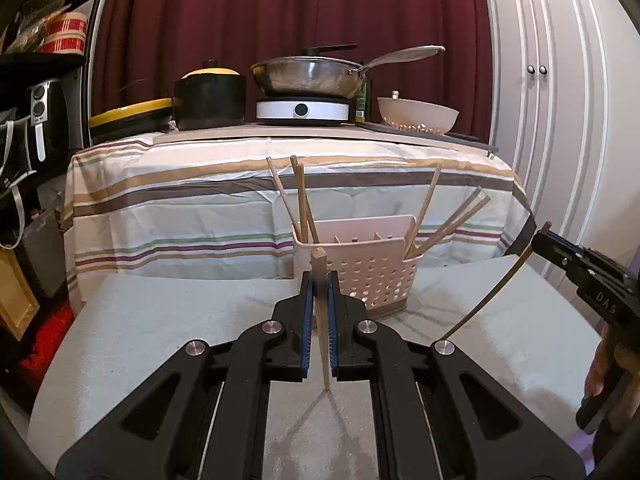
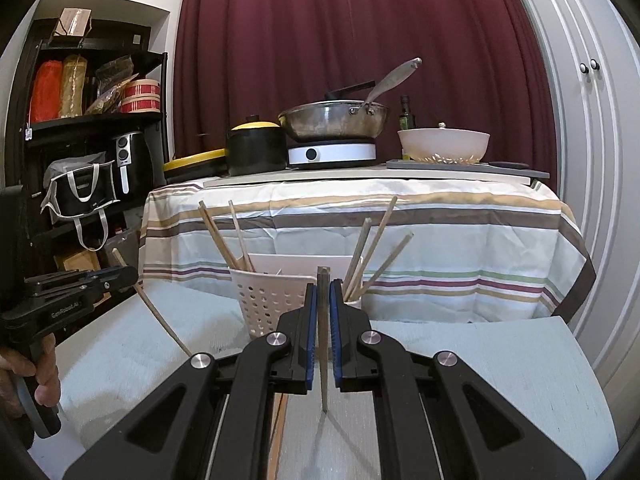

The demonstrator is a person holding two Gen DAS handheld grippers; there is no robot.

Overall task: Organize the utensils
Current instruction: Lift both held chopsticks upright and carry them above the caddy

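right gripper (image 2: 322, 300) jaws clamp chopstick (image 2: 323, 344) | caddy (image 2: 264, 300) beyond, seemingly near

A pale pink perforated utensil caddy (image 1: 374, 276) stands upright on the grey-white table, with wooden chopsticks (image 1: 301, 200) leaning out of its left and right end compartments. Two more wooden chopsticks are off the table: one chopstick (image 1: 321, 312) upright, the other chopstick (image 2: 323, 336) upright too

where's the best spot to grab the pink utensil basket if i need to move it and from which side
Probably the raised back wall of the pink utensil basket, gripped from above. It is a thin flat panel standing higher than the perforated front, so jaws could straddle it. The middle compartments look empty, while chopsticks lean out at both ends and would get in the way there. Both grippers already hold a chopstick each.
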